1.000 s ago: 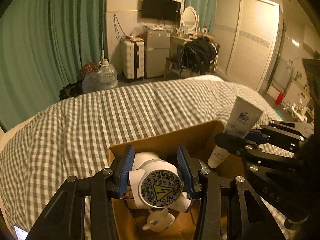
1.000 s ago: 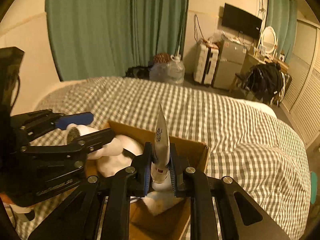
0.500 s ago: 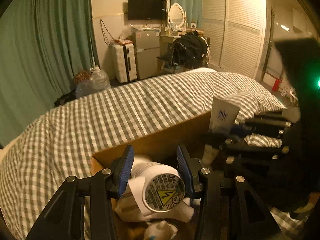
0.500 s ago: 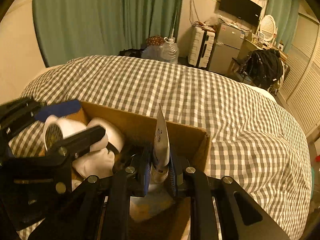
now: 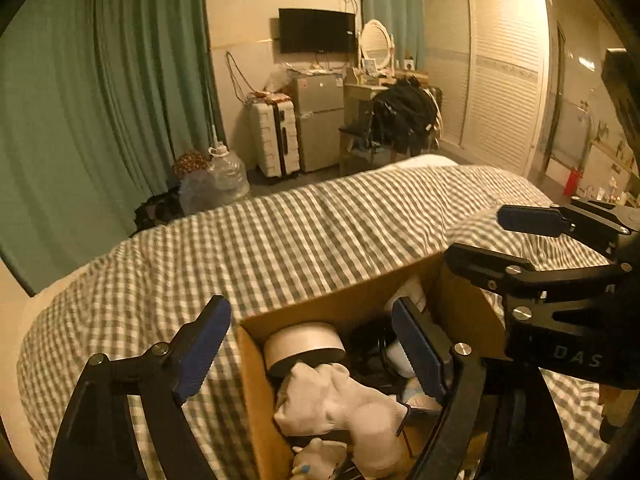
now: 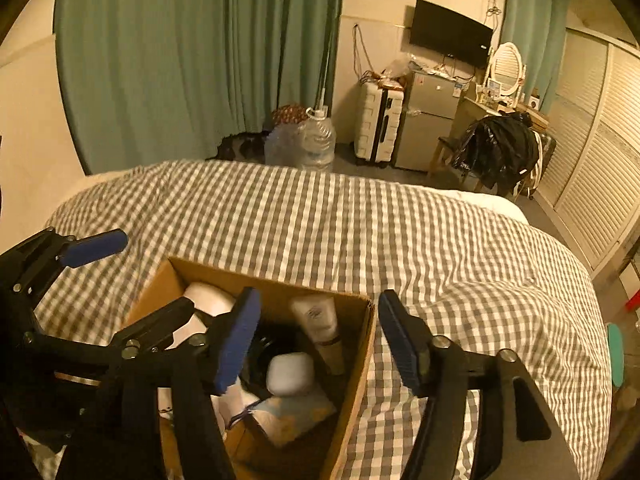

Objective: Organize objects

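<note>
A brown cardboard box sits on the checked bed. Inside lie a white round device, a white plush toy, a white cream tube leaning in the far right corner, a small white case and a tissue pack. My left gripper is open and empty above the box's left part. My right gripper is open and empty above the box's right part; it also shows at the right of the left wrist view.
The grey checked bedspread surrounds the box. Beyond the bed stand green curtains, water jugs, a white suitcase, a small fridge and a chair with black clothes. A louvred wardrobe is on the right.
Both grippers have opened. The white round device has dropped from the left gripper into the box and the cream tube from the right gripper into the box's corner. Both grippers have lifted slightly.
</note>
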